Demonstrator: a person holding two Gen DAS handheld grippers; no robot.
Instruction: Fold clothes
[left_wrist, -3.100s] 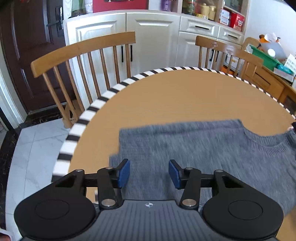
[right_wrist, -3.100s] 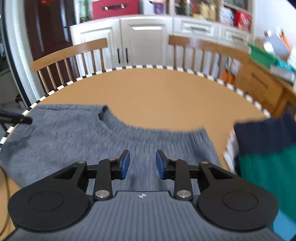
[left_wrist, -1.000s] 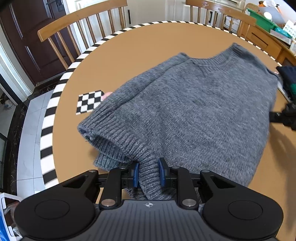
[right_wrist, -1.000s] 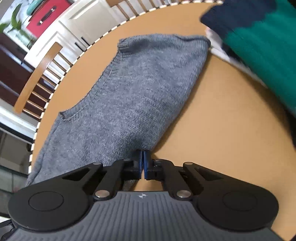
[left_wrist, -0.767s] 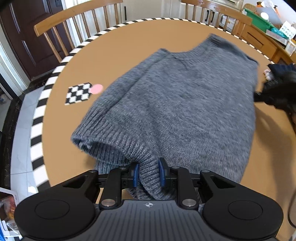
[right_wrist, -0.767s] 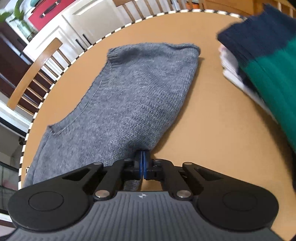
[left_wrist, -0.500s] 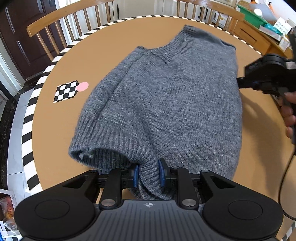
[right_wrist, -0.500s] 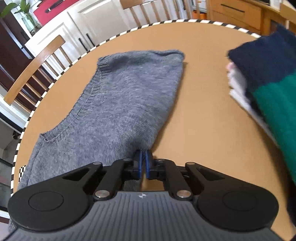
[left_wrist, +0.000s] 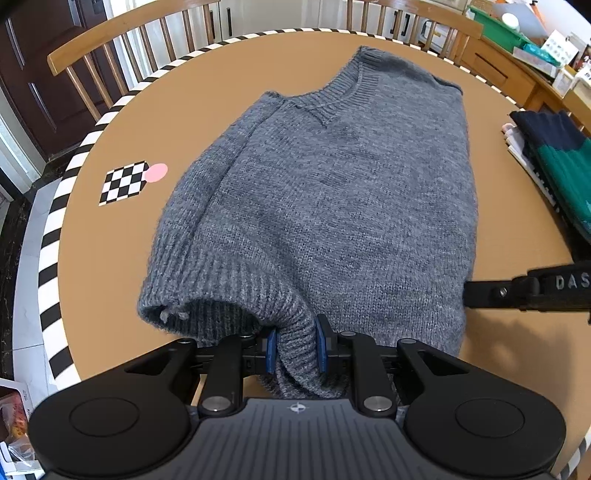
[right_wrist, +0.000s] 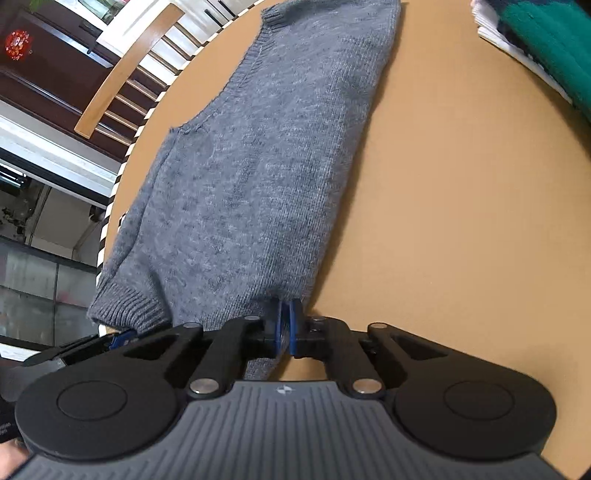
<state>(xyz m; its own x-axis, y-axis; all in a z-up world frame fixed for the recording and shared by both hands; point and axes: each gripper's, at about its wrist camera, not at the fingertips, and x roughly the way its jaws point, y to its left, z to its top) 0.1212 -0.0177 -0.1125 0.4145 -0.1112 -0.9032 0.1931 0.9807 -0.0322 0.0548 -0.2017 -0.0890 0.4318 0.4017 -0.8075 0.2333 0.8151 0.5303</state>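
A round brown table (left_wrist: 229, 96) with a striped rim carried a grey sweater (left_wrist: 332, 192), its near hem bunched out of sight behind the tools. The left gripper (left_wrist: 295, 349) clamped the ribbed hem; the right gripper (right_wrist: 284, 325) pinched the opposite corner. Folded clothes (left_wrist: 554, 158) ran off-frame.

A grey knit sweater (left_wrist: 332, 192) with ribbed hem and collar is seen on a tan counter (left_wrist: 207, 85) edged in black-and-white stripes. A black-and-white checkered marker (left_wrist: 123, 182) with a pink dot (left_wrist: 157, 172) is seen beside it. Folded clothes (left_wrist: 550, 162) are banded navy and teal green. Blue pads are seen on black fingers (left_wrist: 271, 349). Wooden chairs (left_wrist: 122, 44) are light brown; a door (left_wrist: 33, 74) is dark brown.
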